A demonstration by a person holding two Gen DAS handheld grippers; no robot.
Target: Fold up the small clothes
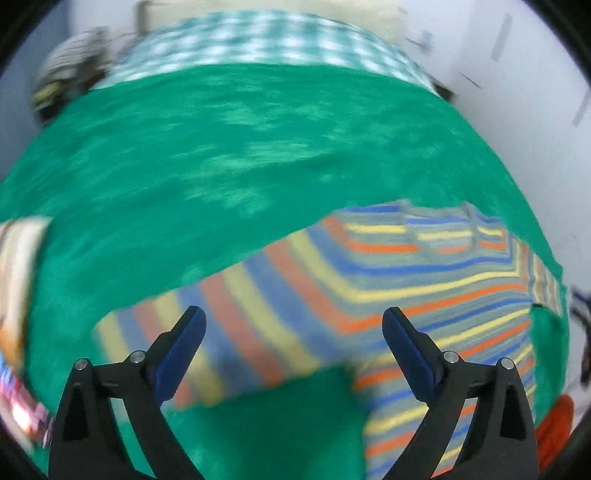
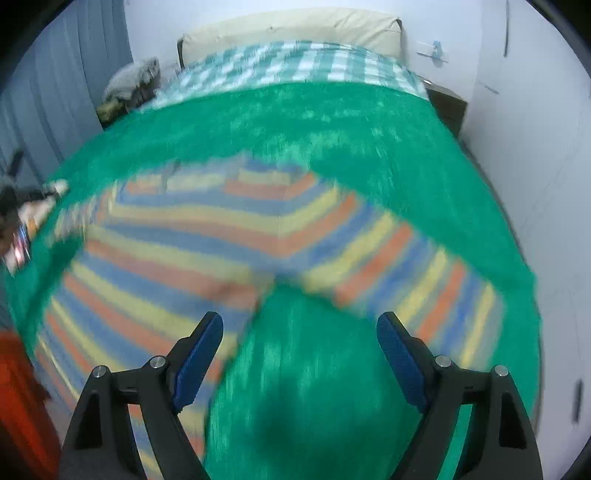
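A small striped garment (image 1: 369, 288) in blue, orange and yellow lies spread flat on a green blanket (image 1: 221, 155) on a bed. In the left wrist view my left gripper (image 1: 293, 319) is open and empty, above the garment's left part. In the right wrist view the same garment (image 2: 207, 236) shows with its two legs or sleeves spread apart. My right gripper (image 2: 300, 325) is open and empty, above the green gap between them. Both views are blurred by motion.
A green-and-white checked sheet (image 2: 295, 66) and a cream pillow (image 2: 291, 29) lie at the bed's far end. A white wall (image 2: 535, 129) runs along the right. Loose items (image 2: 22, 221) lie at the bed's left edge. An orange object (image 1: 554, 428) sits at lower right.
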